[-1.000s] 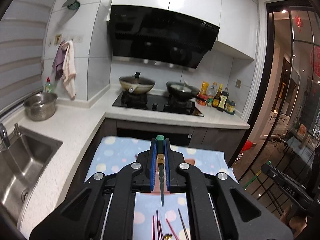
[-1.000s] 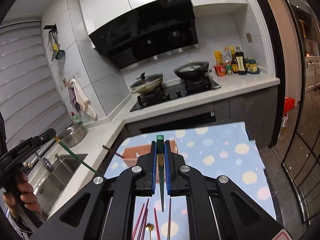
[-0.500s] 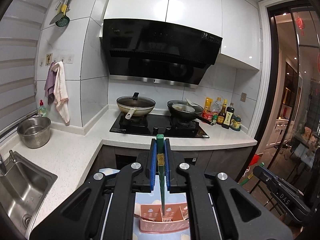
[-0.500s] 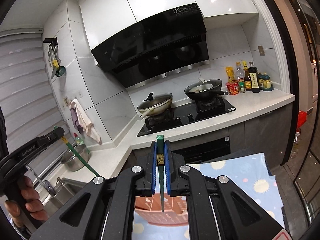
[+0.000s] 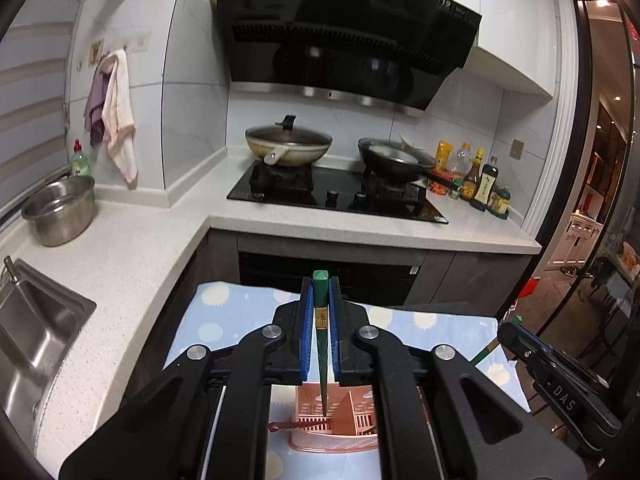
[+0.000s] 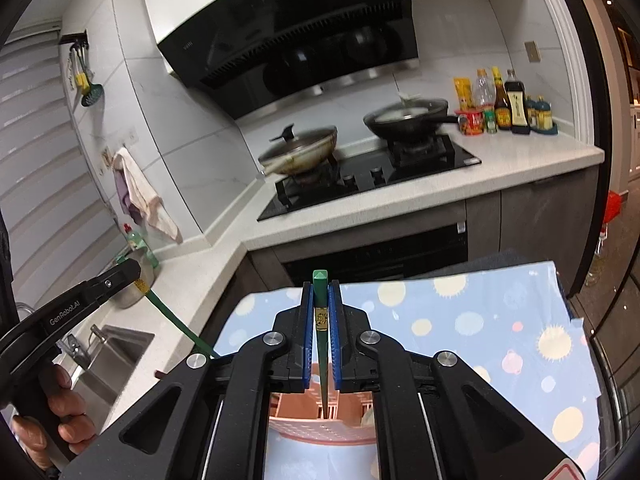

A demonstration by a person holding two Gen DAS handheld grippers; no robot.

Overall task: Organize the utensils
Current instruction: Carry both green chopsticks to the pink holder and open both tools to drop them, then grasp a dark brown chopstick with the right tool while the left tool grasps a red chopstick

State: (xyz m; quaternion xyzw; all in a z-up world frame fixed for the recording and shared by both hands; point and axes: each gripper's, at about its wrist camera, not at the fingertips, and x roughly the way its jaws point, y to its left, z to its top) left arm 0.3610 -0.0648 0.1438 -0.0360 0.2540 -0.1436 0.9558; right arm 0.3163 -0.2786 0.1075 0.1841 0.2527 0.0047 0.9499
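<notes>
below, a dotted blue tablecloth (image 6: pixel 500 320) by white kitchen counters (image 5: pixel 132 256), both jaws clamped on green chopsticks (image 5: pixel 320 320).

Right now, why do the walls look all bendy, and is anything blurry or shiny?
Left wrist view: the fisheye lens curves the wall tiles and darkens the corners; the hood shows glare; the bottles are slightly soft. Right wrist view: the same bending tilts the counter; the pans look smeared by motion.
</notes>
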